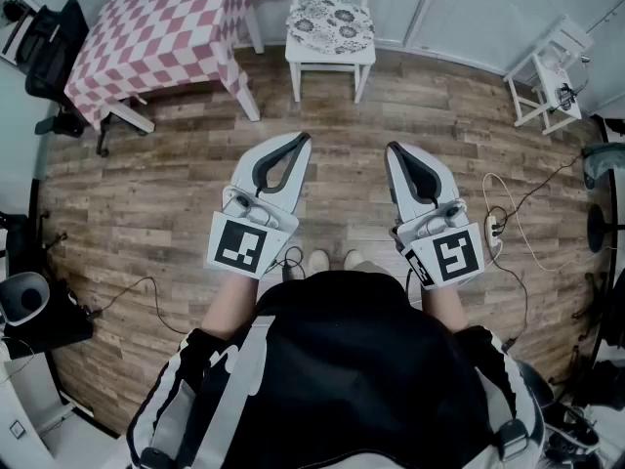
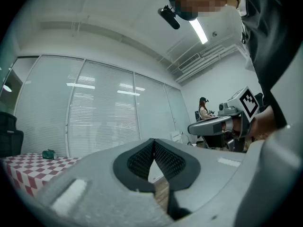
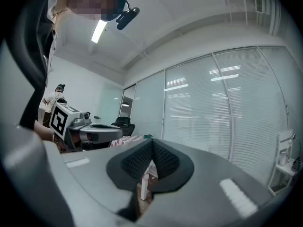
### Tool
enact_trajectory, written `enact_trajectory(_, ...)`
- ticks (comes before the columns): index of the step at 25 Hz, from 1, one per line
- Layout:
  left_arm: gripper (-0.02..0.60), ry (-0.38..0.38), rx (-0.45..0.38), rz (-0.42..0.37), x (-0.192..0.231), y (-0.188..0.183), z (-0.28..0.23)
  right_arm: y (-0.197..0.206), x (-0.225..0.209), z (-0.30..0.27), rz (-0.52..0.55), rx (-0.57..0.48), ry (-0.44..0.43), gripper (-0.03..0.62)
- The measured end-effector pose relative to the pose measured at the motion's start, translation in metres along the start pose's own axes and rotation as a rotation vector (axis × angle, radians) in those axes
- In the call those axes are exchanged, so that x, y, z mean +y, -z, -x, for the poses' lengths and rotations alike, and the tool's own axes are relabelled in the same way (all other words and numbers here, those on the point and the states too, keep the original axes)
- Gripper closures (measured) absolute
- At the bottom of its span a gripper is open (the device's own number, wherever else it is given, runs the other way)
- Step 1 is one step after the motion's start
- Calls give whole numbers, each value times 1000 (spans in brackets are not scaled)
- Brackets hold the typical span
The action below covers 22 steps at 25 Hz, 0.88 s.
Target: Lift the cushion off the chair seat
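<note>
Nearest, left tool (image 1: pixel 301 141) and right tool (image 1: pixel 393 149) hung closed, empty, presumably because the cushion (image 1: pixel 330 24) lay well apart.

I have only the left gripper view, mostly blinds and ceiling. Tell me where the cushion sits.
Observer: The floral cushion lies flat on the white chair by the far wall, well ahead of both grippers.
Operator: Report the right gripper.
Observer: Its own view shows the right gripper shut, with nothing between the jaws.
Operator: Name anything on the floor.
Observer: A power strip with trailing cables lies on the wood floor, to the right of the right gripper.
</note>
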<state>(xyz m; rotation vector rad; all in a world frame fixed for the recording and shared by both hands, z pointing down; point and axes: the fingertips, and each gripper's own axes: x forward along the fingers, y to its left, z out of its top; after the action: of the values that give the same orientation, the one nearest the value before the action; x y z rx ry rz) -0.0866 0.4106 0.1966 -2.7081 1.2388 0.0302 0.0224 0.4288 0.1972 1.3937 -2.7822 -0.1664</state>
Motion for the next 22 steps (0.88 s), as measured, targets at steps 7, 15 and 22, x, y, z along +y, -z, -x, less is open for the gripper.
enact_trajectory(7, 580, 2, -8, -11, 0, -3, 6, 3, 6, 2, 18, 9, -3, 599)
enact_trajectory(15, 580, 14, -10, -11, 3, -3, 12, 3, 14, 1, 28, 15, 3, 599)
enact_trajectory(22, 580, 27, 1, -16, 2, -1, 16, 7, 21, -2, 7, 21, 15, 597)
